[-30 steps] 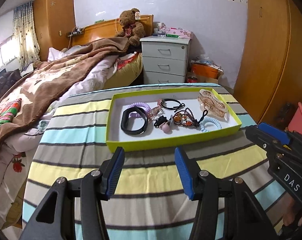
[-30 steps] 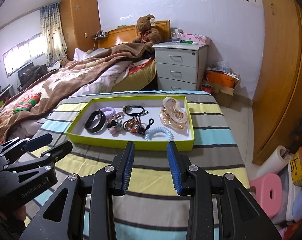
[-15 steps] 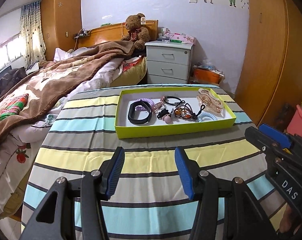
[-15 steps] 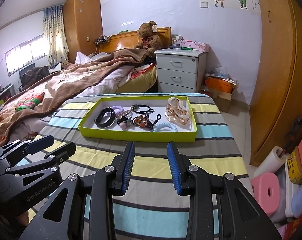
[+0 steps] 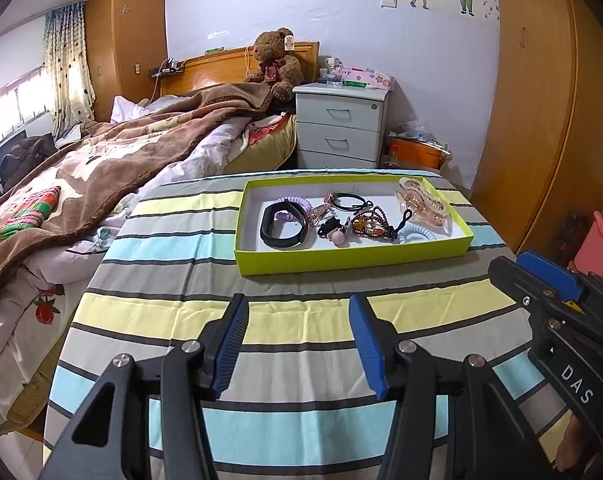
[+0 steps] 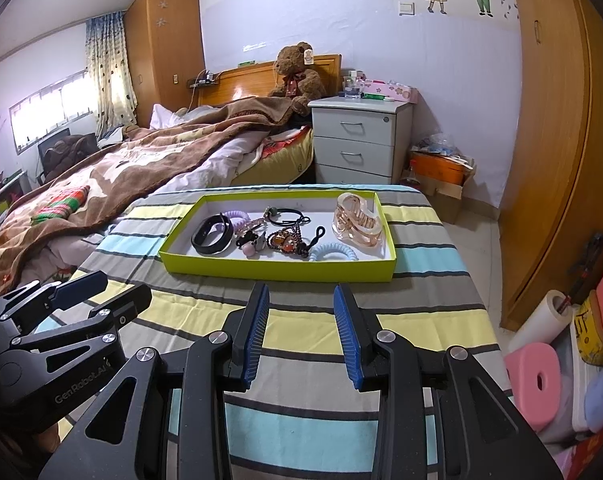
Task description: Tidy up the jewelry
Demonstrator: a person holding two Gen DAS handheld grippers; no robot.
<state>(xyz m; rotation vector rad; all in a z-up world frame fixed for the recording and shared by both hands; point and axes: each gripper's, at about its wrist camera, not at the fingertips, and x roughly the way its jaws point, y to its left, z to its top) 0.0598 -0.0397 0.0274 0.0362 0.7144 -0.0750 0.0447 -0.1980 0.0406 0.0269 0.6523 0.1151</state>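
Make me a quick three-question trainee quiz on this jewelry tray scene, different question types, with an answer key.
1. True or false: the black band bracelet lies outside the lime-green cardboard tray.
2. Which lies nearest the tray's right end? A) pale blue spiral hair tie B) translucent peach claw hair clip C) lilac spiral hair tie
3. Fill in: both the left gripper and right gripper hold ____ between their fingers.

Key: 1 false; 2 B; 3 nothing
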